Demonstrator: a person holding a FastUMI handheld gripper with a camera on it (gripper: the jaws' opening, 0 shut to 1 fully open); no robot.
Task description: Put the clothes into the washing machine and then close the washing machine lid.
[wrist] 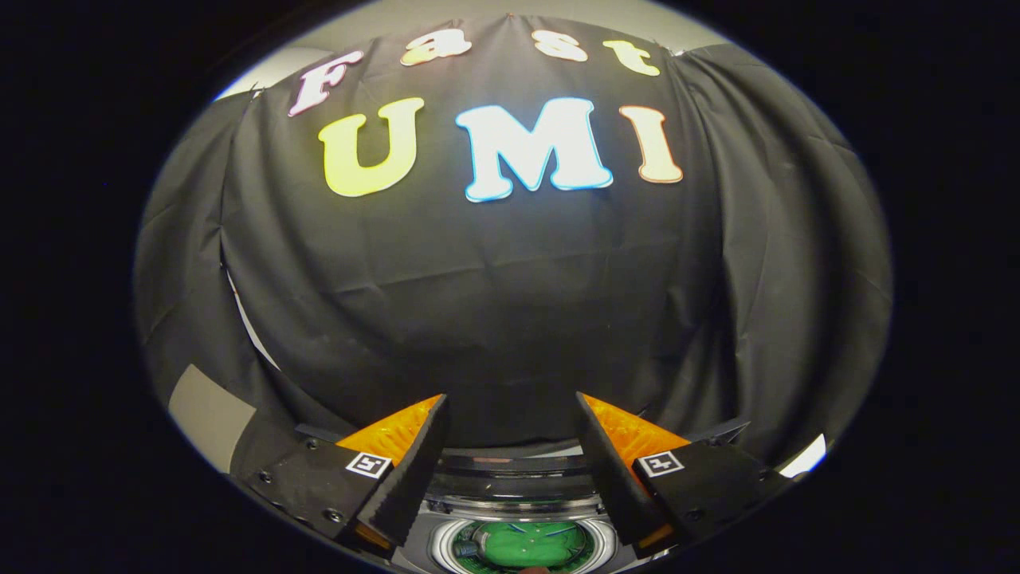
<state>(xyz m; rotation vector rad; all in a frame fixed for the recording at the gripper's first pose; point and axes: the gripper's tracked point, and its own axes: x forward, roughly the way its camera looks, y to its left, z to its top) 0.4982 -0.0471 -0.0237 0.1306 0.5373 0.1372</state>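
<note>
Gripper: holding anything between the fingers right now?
No. The gripper is open, its fingers spread apart with nothing between them, above the washing machine with green cloth inside.

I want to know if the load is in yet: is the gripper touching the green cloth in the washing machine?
Apart. In the gripper view the gripper is open with nothing between its fingers, held above the washing machine; the green cloth lies down in the drum below them.

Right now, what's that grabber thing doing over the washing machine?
A person is holding a gripper over a small washing machine. Its jaws are open and hold nothing. Below and between them you can see the round tub, with something green lying inside. It looks like the clothes, already in. The clear lid looks to be still up at the back, so closing it is probably next.
</note>
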